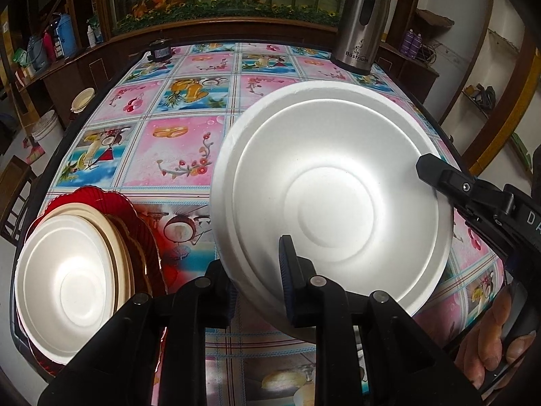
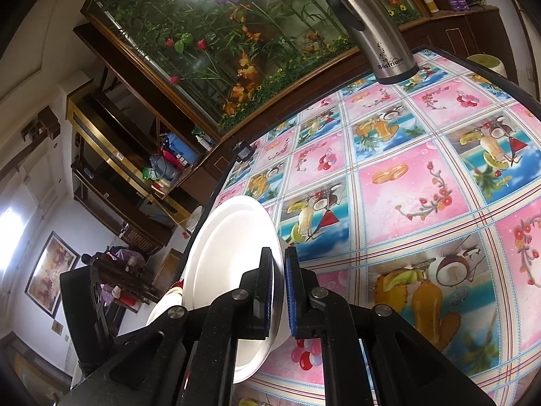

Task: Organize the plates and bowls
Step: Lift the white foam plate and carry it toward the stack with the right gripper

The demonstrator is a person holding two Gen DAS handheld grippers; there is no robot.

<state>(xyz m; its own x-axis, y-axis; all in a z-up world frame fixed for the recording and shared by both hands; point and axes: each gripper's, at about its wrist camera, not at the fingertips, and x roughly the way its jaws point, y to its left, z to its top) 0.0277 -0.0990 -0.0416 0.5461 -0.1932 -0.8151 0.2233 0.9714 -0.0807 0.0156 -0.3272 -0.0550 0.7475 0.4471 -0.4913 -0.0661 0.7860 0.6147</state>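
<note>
Black fingers of my left claw (image 1: 258, 270) fill the near edge of its view, pinched on the rim of a white foam bowl (image 1: 333, 199): one pad lies inside the bowl, the other sits behind the outer wall. That bowl is held tilted above the table (image 1: 175, 142), its hollow facing me. My right claw (image 2: 279, 287) grips the same bowl on its far right rim, pressed nearly together with just the thin white wall between its blue pads (image 2: 290, 291). From that side the bowl (image 2: 230, 253) stands almost edge-on, just ahead and left of the fingers. Part of my hand (image 1: 497, 338) shows at the lower right, wrapped around the right claw's handle.

Left of my left claw, close by, sits a stack of dishes: a second white bowl (image 1: 67, 284) on top, a beige plate (image 1: 115, 247) under it, and a dark red scalloped plate (image 1: 98, 199) at the bottom. Far ahead, near the table's back edge and to the right, a steel thermos jug (image 1: 361, 23) stands upright on the fruit-patterned cloth.
</note>
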